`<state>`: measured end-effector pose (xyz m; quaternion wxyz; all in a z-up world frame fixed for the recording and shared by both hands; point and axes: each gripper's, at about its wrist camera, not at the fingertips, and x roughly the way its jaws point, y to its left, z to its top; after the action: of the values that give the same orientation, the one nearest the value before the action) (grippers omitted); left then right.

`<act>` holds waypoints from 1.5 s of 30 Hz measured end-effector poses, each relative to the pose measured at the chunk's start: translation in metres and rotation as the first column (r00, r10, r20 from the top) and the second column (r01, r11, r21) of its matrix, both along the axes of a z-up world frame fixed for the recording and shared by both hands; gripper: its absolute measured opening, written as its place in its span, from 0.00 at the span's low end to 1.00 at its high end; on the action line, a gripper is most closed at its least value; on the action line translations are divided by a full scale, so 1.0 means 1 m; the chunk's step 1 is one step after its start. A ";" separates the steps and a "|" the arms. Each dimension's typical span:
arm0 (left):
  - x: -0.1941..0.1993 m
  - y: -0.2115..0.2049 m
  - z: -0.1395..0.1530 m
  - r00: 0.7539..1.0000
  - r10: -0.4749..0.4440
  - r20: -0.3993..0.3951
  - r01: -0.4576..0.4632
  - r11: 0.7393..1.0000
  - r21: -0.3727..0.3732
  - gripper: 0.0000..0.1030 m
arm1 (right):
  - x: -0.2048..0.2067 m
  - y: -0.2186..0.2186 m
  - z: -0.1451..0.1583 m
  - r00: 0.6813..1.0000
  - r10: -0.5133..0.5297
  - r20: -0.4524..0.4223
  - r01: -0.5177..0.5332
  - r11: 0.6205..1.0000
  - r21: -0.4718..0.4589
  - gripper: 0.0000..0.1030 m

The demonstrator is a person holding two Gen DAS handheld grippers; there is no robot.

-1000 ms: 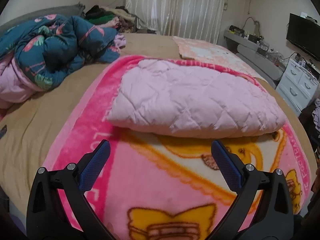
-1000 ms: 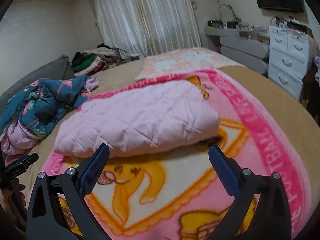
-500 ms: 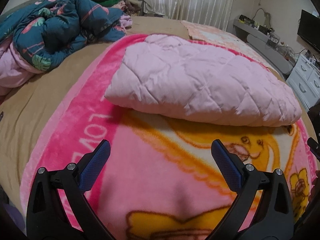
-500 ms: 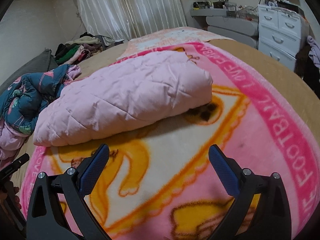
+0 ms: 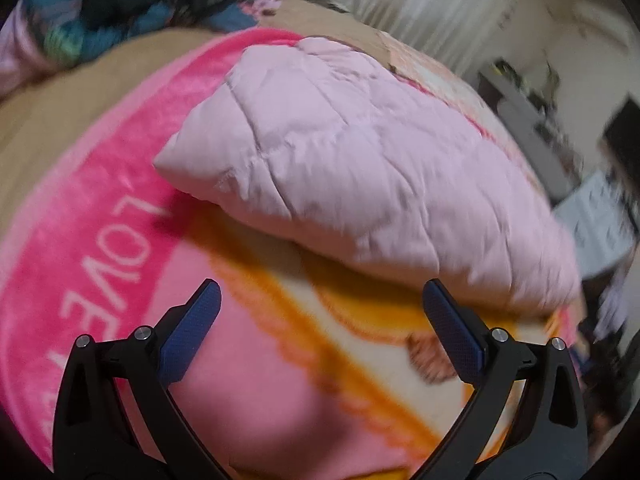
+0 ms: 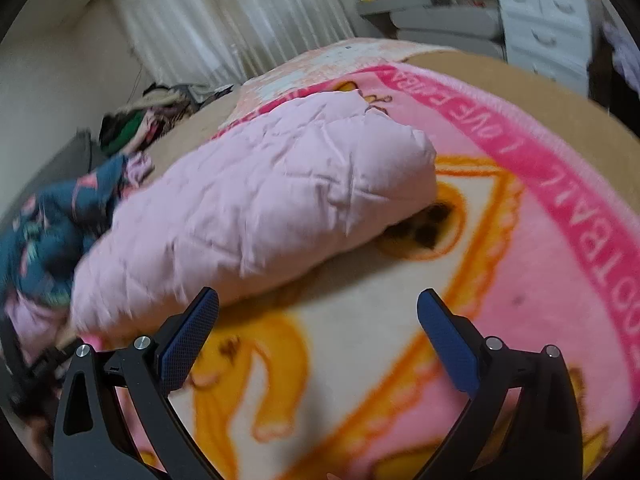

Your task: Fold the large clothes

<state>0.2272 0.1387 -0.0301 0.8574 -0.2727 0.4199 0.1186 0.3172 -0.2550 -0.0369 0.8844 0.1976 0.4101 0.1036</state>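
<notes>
Pale pink quilted garment (image 5: 360, 168) lies folded into a thick bundle on the pink cartoon blanket (image 5: 100, 240), mid-bed, toward the bed's far edge. Left gripper (image 5: 318, 300) spread wide, holding nothing, hovering over the blanket just short of the bundle's near edge. Right gripper (image 6: 318, 306) equally wide, empty, near the same edge. Teal floral duvet (image 6: 48, 232) heaped at the bed's left side. Frames motion-blurred.

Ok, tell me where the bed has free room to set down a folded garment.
Free: the pink cartoon blanket between the folded pale-pink quilted garment and both open grippers; the tan sheet left of the blanket. Crowded: the head end, with the crumpled teal floral duvet.
</notes>
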 end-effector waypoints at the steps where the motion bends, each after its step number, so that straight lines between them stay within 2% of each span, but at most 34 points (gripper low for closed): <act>1: 0.003 0.003 -0.001 1.000 0.014 0.002 -0.014 1.000 -0.023 0.92 | 0.005 -0.001 0.000 1.000 -0.011 -0.005 0.011 1.000 0.017 0.96; 7: 0.021 0.024 -0.003 0.996 0.085 0.011 -0.083 0.989 -0.126 0.92 | 0.048 -0.010 -0.006 0.994 -0.093 -0.057 0.097 0.993 0.066 0.96; 12: 0.030 0.034 -0.004 0.991 0.130 0.007 -0.127 0.980 -0.153 0.91 | 0.075 -0.021 -0.022 0.979 -0.175 -0.100 0.185 0.977 0.103 0.96; 19: 0.037 0.050 -0.009 0.979 0.203 -0.005 -0.199 0.958 -0.207 0.91 | 0.099 -0.015 -0.043 0.976 -0.175 -0.131 0.194 0.971 0.141 0.96; 25: 0.047 0.062 -0.024 0.967 0.255 -0.019 -0.250 0.925 -0.285 0.92 | 0.107 -0.014 -0.056 0.978 -0.158 -0.133 0.181 0.967 0.179 0.96; 29: 0.055 0.064 -0.035 0.961 0.277 -0.018 -0.269 0.913 -0.307 0.92 | 0.112 -0.013 -0.058 0.981 -0.143 -0.132 0.167 0.967 0.191 0.96; 33: 0.065 0.065 -0.040 0.958 0.286 -0.008 -0.275 0.914 -0.297 0.92 | 0.119 -0.010 -0.061 0.983 -0.131 -0.129 0.154 0.971 0.185 0.96; 38: 0.077 0.061 -0.038 0.960 0.279 0.007 -0.269 0.931 -0.246 0.92 | 0.124 -0.008 -0.064 0.984 -0.126 -0.129 0.149 0.969 0.196 0.96; 42: 0.079 0.061 -0.041 0.962 0.273 0.018 -0.261 0.937 -0.233 0.92 | 0.131 -0.006 -0.067 0.987 -0.092 -0.128 0.119 0.969 0.216 0.96; 45: 0.083 0.061 -0.039 0.965 0.260 0.028 -0.249 0.946 -0.206 0.92 | 0.135 -0.006 -0.068 0.990 -0.068 -0.123 0.095 0.967 0.236 0.92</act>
<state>0.3106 0.1994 -0.0695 0.8143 -0.4129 0.3673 0.1776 0.4525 -0.2610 -0.1053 0.8323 0.3260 0.4359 0.1048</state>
